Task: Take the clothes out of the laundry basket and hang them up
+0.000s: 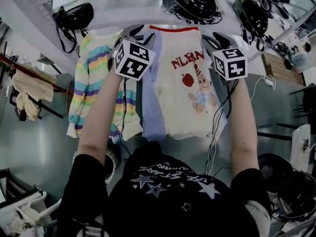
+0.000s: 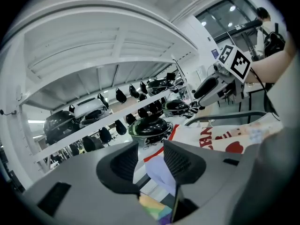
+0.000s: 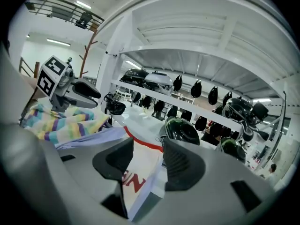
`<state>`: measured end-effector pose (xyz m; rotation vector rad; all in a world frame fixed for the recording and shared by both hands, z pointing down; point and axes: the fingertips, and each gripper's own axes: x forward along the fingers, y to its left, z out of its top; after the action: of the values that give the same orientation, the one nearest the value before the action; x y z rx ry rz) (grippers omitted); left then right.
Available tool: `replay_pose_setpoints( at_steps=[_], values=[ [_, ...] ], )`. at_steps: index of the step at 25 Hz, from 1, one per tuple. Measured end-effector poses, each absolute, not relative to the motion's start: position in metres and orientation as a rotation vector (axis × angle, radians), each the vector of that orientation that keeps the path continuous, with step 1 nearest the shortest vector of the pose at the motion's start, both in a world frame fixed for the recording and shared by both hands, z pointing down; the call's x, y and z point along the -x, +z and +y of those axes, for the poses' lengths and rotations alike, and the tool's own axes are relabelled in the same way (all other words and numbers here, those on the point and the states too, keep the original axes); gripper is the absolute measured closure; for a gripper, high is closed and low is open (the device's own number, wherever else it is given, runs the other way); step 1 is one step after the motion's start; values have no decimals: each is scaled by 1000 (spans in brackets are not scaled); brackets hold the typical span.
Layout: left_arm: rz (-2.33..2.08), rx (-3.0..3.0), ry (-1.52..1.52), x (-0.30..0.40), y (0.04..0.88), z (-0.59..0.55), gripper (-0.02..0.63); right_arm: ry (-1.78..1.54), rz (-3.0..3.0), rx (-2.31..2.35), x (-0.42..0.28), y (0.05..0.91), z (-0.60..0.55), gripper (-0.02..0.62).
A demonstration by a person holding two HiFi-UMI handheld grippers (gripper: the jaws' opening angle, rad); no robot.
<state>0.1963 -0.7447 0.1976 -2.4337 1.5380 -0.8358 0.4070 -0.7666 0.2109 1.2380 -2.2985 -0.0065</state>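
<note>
Three garments hang side by side in the head view: a pastel striped top point(image 1: 91, 83), a lavender garment point(image 1: 150, 107) and a cream shirt point(image 1: 182, 98) with a red neckline and a red print. My left gripper point(image 1: 139, 35) is raised at the cream shirt's left shoulder, in front of the lavender garment. My right gripper point(image 1: 216, 39) is at the right shoulder. In the left gripper view the jaws point(image 2: 151, 158) stand apart, with lavender cloth point(image 2: 161, 172) seen through the gap. In the right gripper view the jaws point(image 3: 149, 158) stand apart over the cream shirt's edge point(image 3: 143, 168); no pad presses on cloth.
A white shelf beam point(image 1: 123, 9) runs above the clothes, with black helmets point(image 1: 192, 1) on it and a black bag point(image 1: 74, 19) to the left. A beige cloth point(image 1: 27, 90) hangs over a dark rail at far left. Dark gear point(image 1: 286, 181) sits at lower right.
</note>
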Motion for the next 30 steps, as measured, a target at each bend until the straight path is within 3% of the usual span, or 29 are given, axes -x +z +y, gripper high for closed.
replay_pose_setpoints(
  at_steps=[16,30],
  values=[
    [1611,2467,-637,-216,165,-559,454,7,-2443,-1308,-419,185,-589,433],
    [1741,2500,-515,-209,174,-391,547,71,-2588,-1345,-414,192,-420,580]
  ],
)
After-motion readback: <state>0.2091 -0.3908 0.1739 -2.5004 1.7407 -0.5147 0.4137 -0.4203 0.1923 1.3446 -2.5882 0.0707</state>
